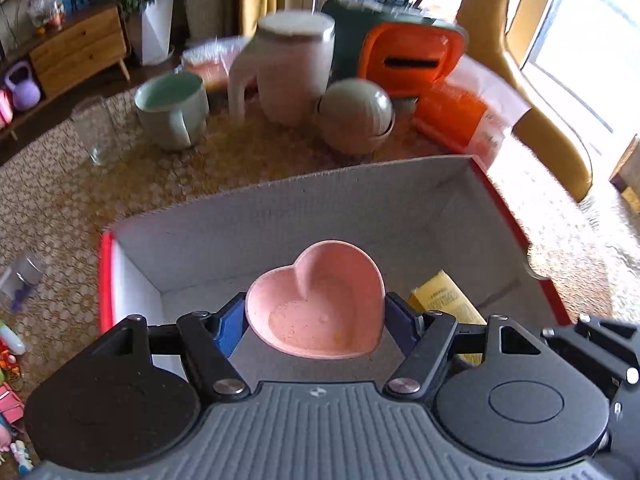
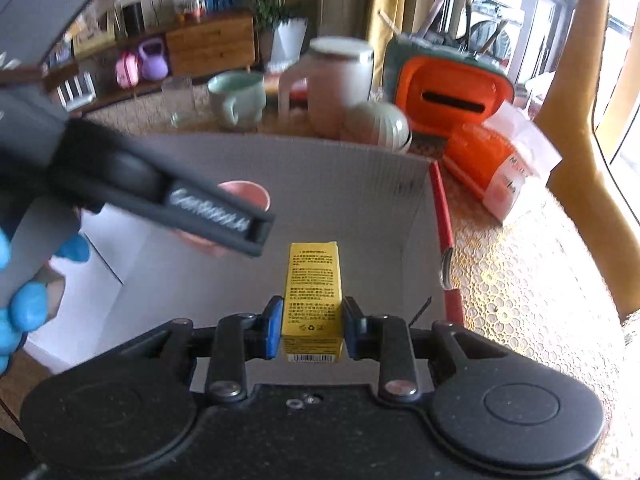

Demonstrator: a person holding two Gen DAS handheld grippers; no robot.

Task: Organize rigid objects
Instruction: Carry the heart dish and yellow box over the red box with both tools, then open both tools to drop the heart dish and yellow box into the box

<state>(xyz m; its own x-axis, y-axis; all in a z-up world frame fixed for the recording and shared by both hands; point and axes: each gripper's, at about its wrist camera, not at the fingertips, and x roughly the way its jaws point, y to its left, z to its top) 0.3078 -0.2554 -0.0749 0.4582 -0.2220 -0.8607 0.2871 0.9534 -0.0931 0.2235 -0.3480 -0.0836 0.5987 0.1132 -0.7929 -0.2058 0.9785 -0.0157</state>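
Your left claw [image 1: 316, 314] is clamped on the pink heart dish [image 1: 316, 304], one blue pad on each flank, its notch facing away from the claw and its point toward the camera, hollow side up. Below it lies the open grey box [image 1: 360, 208] with red edges; beyond the box, on the lace-patterned tabletop [image 1: 80, 200], stand a green mug [image 1: 172, 108], a tall pale jug [image 1: 292, 68] and a round green bowl [image 1: 354, 114], with a wooden sideboard [image 1: 76, 48] far left. In the right wrist view, your right claw [image 2: 310, 326] grips the yellow carton [image 2: 312, 296] by its long sides, its long axis running straight ahead from the claw over the same box [image 2: 360, 184]. The left claw [image 2: 160, 196] crosses upper left, in a blue-gloved hand [image 2: 24, 304].
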